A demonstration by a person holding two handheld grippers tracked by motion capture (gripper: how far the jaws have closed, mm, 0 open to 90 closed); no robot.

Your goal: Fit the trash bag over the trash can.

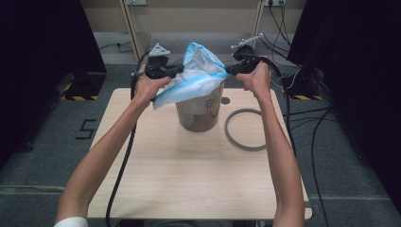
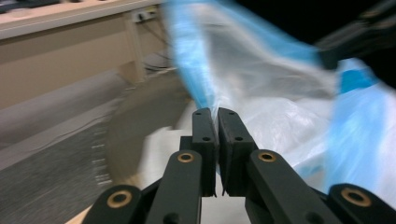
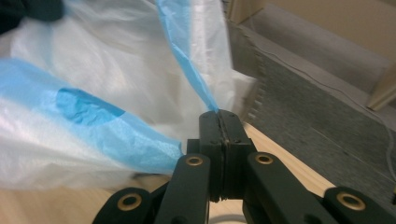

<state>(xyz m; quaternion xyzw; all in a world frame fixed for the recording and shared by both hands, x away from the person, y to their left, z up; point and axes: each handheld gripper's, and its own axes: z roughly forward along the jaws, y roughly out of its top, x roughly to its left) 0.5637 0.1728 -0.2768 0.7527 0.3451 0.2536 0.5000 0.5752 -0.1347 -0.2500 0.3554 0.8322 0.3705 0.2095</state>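
Low in the frame of the high view, two bare forearms reach up across the pale wooden table [image 1: 189, 179], which lies mostly bare, leaving room to work. Right of centre lies a grey ring [image 1: 246, 130], flat and just beside the bin, probably set there until the liner is seated.

At upper centre stands the round bin [image 1: 201, 111], upright, with the white and blue bag [image 1: 198, 75] spread over its mouth. The left tongs [image 1: 176, 71] grasp the bag's edge at its left; in the left gripper view the jaws are clenched on the blue film [image 2: 201, 88]. The right tongs [image 1: 231, 70] pinch the opposite edge, and in the right gripper view the jaws are closed on a blue fold [image 3: 187, 60]. Holding opposite edges and pulling apart seems meant to stretch the opening wide so it can fit over the rim.

Farther up are grey floor and trailing cables [image 1: 312, 123].
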